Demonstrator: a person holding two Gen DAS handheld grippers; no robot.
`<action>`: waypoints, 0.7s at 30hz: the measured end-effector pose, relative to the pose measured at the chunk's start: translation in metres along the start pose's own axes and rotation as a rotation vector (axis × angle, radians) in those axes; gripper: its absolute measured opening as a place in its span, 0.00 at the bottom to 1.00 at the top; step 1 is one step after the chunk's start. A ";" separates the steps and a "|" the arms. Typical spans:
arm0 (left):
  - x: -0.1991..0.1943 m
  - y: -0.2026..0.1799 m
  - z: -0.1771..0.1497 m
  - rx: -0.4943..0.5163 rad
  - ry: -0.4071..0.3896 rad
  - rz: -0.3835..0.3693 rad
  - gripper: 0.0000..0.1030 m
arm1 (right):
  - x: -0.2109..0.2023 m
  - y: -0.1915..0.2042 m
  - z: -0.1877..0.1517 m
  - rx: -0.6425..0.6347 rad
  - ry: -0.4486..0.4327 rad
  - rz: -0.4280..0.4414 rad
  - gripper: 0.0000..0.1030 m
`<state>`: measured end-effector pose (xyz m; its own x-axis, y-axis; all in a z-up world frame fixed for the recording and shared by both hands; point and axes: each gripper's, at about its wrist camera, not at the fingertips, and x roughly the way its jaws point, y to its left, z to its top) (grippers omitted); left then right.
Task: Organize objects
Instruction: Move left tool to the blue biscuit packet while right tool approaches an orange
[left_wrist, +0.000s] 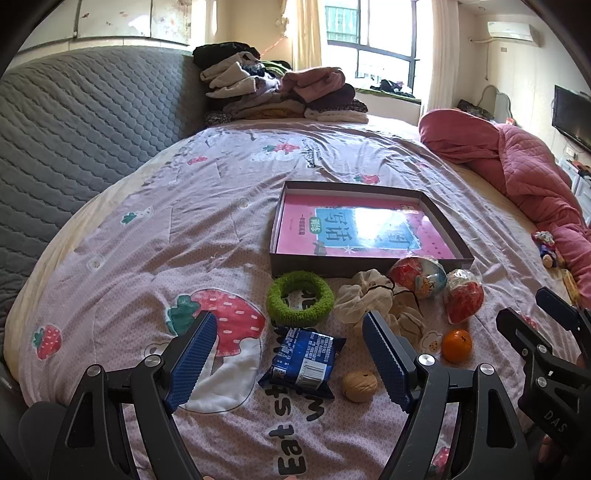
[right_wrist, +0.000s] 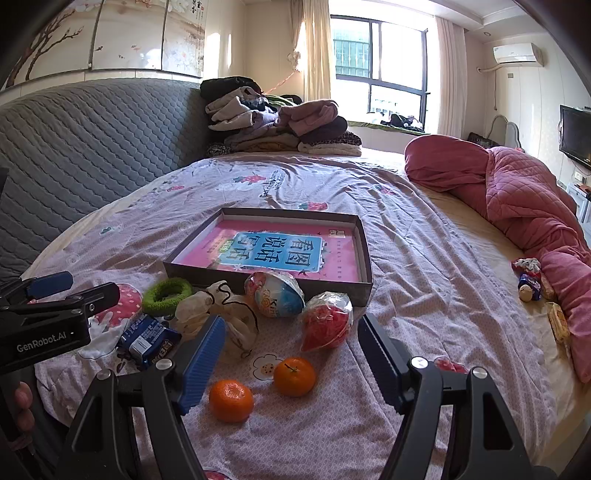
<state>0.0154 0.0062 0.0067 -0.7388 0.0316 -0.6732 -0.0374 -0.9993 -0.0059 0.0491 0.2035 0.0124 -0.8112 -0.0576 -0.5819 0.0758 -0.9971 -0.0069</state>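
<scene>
On the strawberry-print bedspread lies a shallow grey box (left_wrist: 332, 266) (right_wrist: 229, 276) with a pink book inside. In front of it are a green scrunchie (left_wrist: 299, 295) (right_wrist: 166, 293), a cream scrunchie (left_wrist: 367, 299) (right_wrist: 221, 312), a foil egg (left_wrist: 417, 277) (right_wrist: 275, 293) and a red wrapped packet (left_wrist: 463, 297) (right_wrist: 327, 321). Nearer lie a blue snack packet (left_wrist: 303, 363) (right_wrist: 147, 338), a walnut (left_wrist: 359, 386) and two tangerines (right_wrist: 231, 400) (right_wrist: 294, 376). My left gripper (left_wrist: 289, 317) (right_wrist: 85, 286) hovers open over the blue packet. My right gripper (right_wrist: 291, 321) (left_wrist: 535, 314) hangs open above the tangerines, empty.
A pile of folded clothes (right_wrist: 280, 125) sits at the far end against the grey quilted headboard (left_wrist: 81, 122). A rolled pink quilt (right_wrist: 524, 199) lies along the right side, with a few small toys and snacks (right_wrist: 532, 280) beside it.
</scene>
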 end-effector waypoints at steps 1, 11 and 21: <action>0.000 0.000 0.000 0.001 0.000 0.001 0.79 | -0.001 0.000 0.000 0.001 -0.001 0.000 0.71; -0.002 0.012 -0.009 -0.005 0.019 -0.019 0.79 | -0.006 -0.001 0.000 0.018 -0.007 0.009 0.71; 0.006 0.022 -0.032 0.019 0.073 -0.043 0.79 | -0.005 0.002 -0.012 0.026 0.035 0.062 0.71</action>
<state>0.0315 -0.0167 -0.0214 -0.6849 0.0721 -0.7250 -0.0812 -0.9964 -0.0223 0.0599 0.2026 0.0055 -0.7849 -0.1179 -0.6083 0.1099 -0.9927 0.0505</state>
